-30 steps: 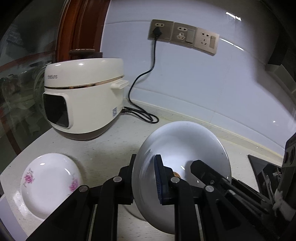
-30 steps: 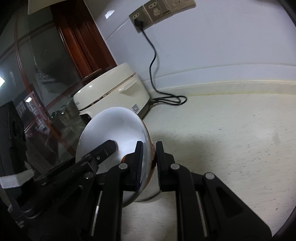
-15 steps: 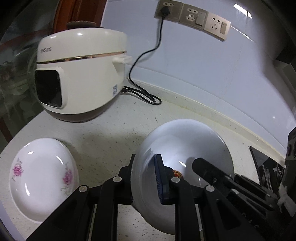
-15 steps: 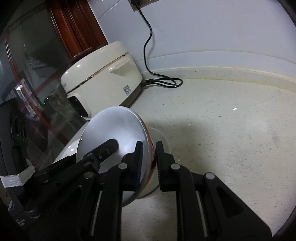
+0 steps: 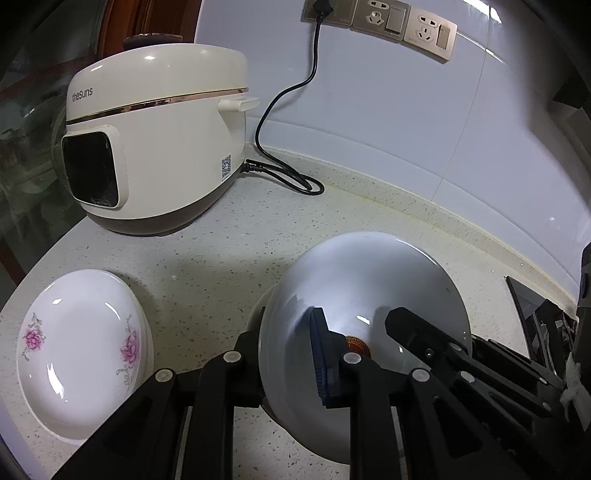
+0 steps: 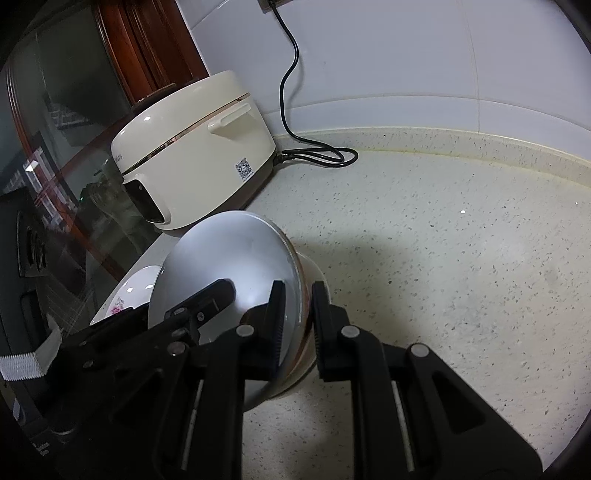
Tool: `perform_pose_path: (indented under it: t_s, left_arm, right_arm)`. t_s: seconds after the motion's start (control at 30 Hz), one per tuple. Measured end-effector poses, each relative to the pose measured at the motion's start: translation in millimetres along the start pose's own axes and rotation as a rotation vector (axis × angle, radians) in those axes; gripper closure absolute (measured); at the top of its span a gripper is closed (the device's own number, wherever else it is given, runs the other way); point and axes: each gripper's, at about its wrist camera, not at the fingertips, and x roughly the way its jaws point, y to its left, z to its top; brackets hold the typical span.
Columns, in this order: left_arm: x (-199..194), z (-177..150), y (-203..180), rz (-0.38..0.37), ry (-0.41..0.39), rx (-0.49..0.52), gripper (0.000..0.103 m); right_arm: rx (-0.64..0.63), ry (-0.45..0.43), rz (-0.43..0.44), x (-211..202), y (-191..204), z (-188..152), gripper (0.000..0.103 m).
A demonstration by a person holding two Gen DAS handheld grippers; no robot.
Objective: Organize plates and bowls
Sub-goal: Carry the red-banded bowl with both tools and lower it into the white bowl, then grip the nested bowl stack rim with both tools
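Observation:
Both grippers hold one white bowl with a red-brown mark inside, tilted just over the speckled counter. My left gripper is shut on its near-left rim, one pad inside and one finger outside. On the opposite rim my right gripper is shut, and its finger reaches into the bowl in the left wrist view. The bowl fills the lower left of the right wrist view. A white plate with pink flowers lies on the counter left of the bowl, partly hidden as the plate behind it.
A cream rice cooker stands at the back left, and its black cord runs up to wall sockets. A glass cabinet door borders the counter's left. A dark flat object lies at the right.
Both grippers have tipped downward with the bowl still gripped, bringing it lower over the counter. The flowered plate and cooker now sit higher and larger in view.

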Motion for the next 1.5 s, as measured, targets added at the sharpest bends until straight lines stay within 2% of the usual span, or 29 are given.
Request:
perform_pose_path:
  t_s: [0.47, 0.57, 0.67, 0.7, 0.77, 0.83, 0.9, 0.97, 1.03, 1.1, 1.23, 1.4, 1.5]
  left_arm:
    - [-1.9, -0.1, -1.5, 0.01, -0.009, 0.02, 0.084]
    - [-2.5, 0.3, -1.4, 0.009, -0.017, 0.029, 0.081]
    - [-1.9, 1.3, -1.9, 0.005, -0.021, 0.035, 0.079]
    - [-2.7, 1.4, -2.1, 0.017, -0.028, 0.035, 0.075]
    - [-4.0, 1.5, -3.8, 0.035, -0.045, 0.046, 0.074]
    - [-1.6, 2.1, -2.9, 0.027, -0.031, 0.041, 0.073]
    - [-2.1, 4.6, 2.1, -0.007, -0.024, 0.014, 0.069]
    - [-5.0, 9.7, 11.2, -0.07, -0.021, -0.043, 0.057]
    - [-8.0, 15.1, 20.4, -0.113, -0.019, -0.106, 0.029]
    - [-11.7, 21.7, 29.2, -0.141, -0.023, -0.162, 0.021]
    - [-5.8, 30.5, 32.0, -0.167, 0.022, -0.182, 0.021]
    - [20.1, 29.9, 20.6, -0.131, 0.143, -0.125, 0.021]
    - [31.6, 25.6, 18.0, -0.126, 0.179, -0.11, 0.021]
  right_arm:
    - [0.006, -0.009, -0.008, -2.2, 0.6, -1.4, 0.086]
    - [-0.013, -0.025, -0.031, -4.9, 3.6, -1.6, 0.086]
    - [-0.058, -0.088, -0.085, -14.1, 9.3, -1.1, 0.079]
    - [-0.074, -0.106, -0.108, -16.6, 10.9, -1.0, 0.077]
    - [-0.095, -0.122, -0.131, -18.8, 12.4, -0.6, 0.075]
    - [-0.066, -0.102, -0.101, -16.8, 6.6, 0.8, 0.072]
    - [-0.018, -0.08, -0.057, -16.2, -3.7, 3.8, 0.06]
    - [0.033, -0.076, -0.022, -19.0, -13.6, 6.0, 0.041]
    - [0.111, -0.069, 0.05, -22.8, -28.3, 8.9, 0.037]
    - [0.172, -0.047, 0.112, -24.4, -40.6, 11.9, 0.037]
    - [0.19, -0.001, 0.129, -22.5, -45.6, 11.8, 0.037]
    - [0.193, 0.103, 0.19, -9.0, -38.7, 0.9, 0.037]
    - [0.188, 0.153, 0.194, 2.7, -30.4, -8.1, 0.036]
